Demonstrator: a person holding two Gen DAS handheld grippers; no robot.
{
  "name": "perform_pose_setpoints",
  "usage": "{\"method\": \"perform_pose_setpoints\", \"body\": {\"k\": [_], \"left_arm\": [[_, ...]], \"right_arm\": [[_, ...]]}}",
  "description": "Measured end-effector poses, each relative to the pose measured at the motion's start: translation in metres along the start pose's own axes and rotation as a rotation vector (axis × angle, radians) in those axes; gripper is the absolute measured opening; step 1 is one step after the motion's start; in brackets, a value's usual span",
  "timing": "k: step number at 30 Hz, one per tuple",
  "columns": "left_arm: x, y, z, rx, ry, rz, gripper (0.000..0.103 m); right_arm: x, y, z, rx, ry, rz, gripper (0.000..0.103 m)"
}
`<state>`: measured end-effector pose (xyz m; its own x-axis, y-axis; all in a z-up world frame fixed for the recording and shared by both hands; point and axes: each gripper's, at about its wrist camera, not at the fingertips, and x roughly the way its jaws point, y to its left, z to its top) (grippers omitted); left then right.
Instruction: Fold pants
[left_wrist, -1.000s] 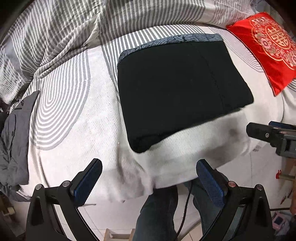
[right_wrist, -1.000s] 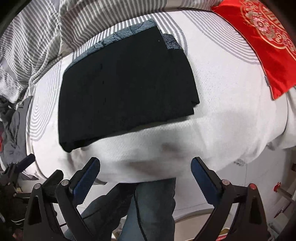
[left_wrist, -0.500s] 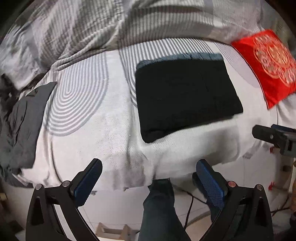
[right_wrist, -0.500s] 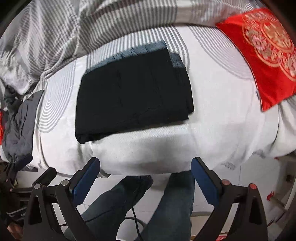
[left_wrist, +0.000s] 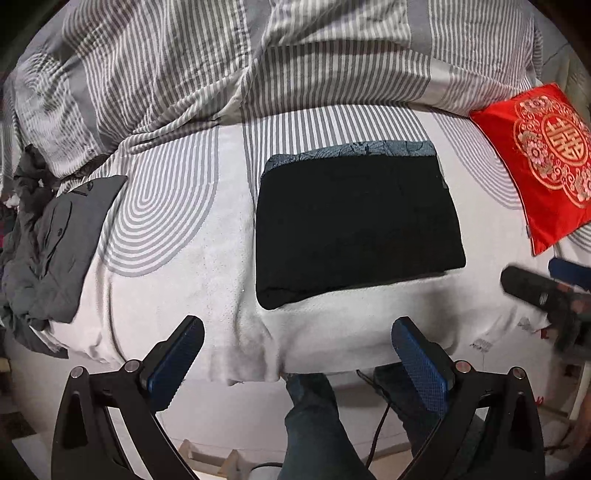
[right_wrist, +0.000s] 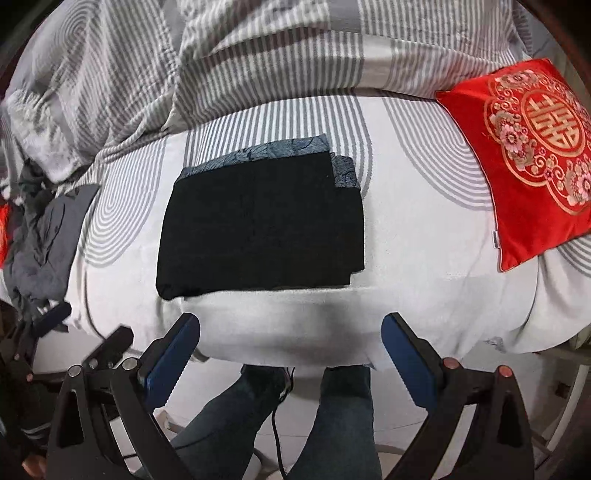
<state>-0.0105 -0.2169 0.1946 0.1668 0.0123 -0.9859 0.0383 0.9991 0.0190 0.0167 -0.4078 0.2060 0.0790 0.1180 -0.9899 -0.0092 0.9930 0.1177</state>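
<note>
The black pants (left_wrist: 354, 225) lie folded into a flat rectangle on the white bed sheet, with a grey-blue patterned inner band along the far edge. They show the same way in the right wrist view (right_wrist: 262, 225). My left gripper (left_wrist: 299, 358) is open and empty, held back over the bed's near edge, clear of the pants. My right gripper (right_wrist: 291, 354) is open and empty, also behind the bed edge. The right gripper shows at the right of the left wrist view (left_wrist: 546, 291), and the left gripper at the lower left of the right wrist view (right_wrist: 74, 339).
A red embroidered cushion (left_wrist: 543, 158) lies on the bed at the right. A grey garment (left_wrist: 55, 251) is heaped at the left. A striped duvet (left_wrist: 258, 62) is bunched across the back. The person's legs in jeans (right_wrist: 332, 424) stand below the bed edge.
Both grippers have drawn back and up from the bed, open and empty throughout. The folded pants look smaller and farther away and have not moved.
</note>
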Motion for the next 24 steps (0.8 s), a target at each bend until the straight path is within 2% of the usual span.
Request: {"method": "perform_pose_setpoints", "body": {"k": [24], "left_arm": [[-0.0094,-0.0006,-0.0003,-0.005,0.003,0.003,0.102]], "right_arm": [[-0.0041,-0.0058,-0.0002,0.021,0.005,0.016,0.099]]}}
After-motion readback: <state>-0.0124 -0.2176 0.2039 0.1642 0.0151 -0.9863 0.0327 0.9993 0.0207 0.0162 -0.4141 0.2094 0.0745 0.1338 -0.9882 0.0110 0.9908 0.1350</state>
